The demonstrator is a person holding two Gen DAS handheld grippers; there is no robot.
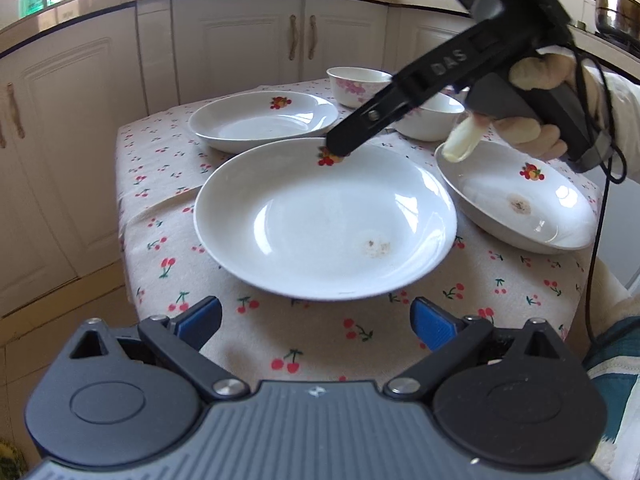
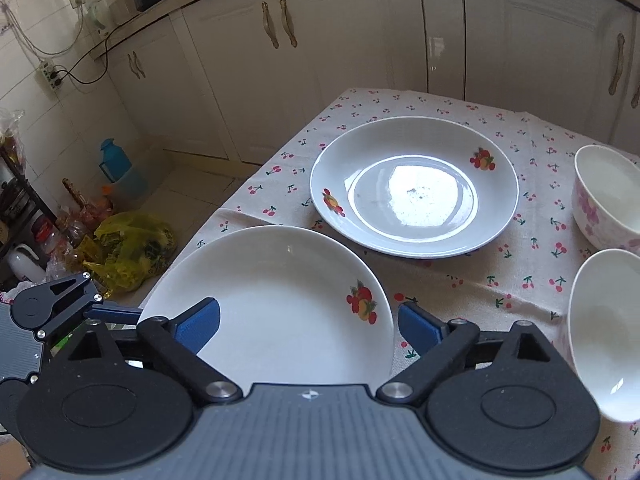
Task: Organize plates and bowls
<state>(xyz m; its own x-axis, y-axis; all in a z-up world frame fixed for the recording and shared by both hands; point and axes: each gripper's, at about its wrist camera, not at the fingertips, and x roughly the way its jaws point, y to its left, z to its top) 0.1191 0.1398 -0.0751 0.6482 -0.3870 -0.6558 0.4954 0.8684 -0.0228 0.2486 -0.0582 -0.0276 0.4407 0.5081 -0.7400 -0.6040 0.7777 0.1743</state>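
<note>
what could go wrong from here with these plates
1. The near plate sits close to the tablecloth's front edge, and the open right gripper hovers over its rim; a nudge could slide it off.
2. The right plate lies just under the gloved hand; a careless drop of the hand may knock it.
3. Two bowls stand close together and could clink.

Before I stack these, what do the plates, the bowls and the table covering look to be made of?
Plates: probably glazed ceramic or porcelain; white and glossy, with sharp window reflections and printed fruit decals. Melamine can't be ruled out. Bowls: the same glossy white look, with pink flower prints. Tablecloth: woven fabric, matte, with creases and a cherry print.
</note>
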